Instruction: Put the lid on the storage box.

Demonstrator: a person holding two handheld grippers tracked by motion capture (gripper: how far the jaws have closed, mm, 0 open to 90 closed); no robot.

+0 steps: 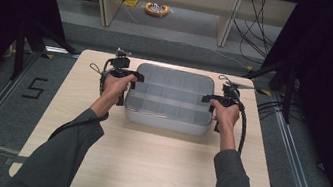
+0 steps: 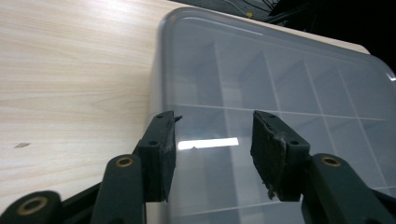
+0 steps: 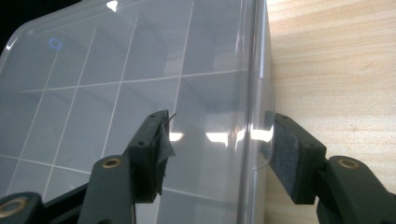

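A translucent grey compartment box with its lid down lies at the far middle of the wooden table. My left gripper is at its left edge. In the left gripper view its jaws stand apart over the lid, the left one just inside the rim, with nothing clamped. My right gripper is at the box's right edge. There its jaws straddle the rim: one over the lid, the other outside the wall beside a clear latch tab. A gap remains on the lid side.
Bare wood lies to the left of the box, with more on the right and toward the person. Black curtains flank the table. Beyond its far edge are shelf legs, cables and an orange coil on the floor.
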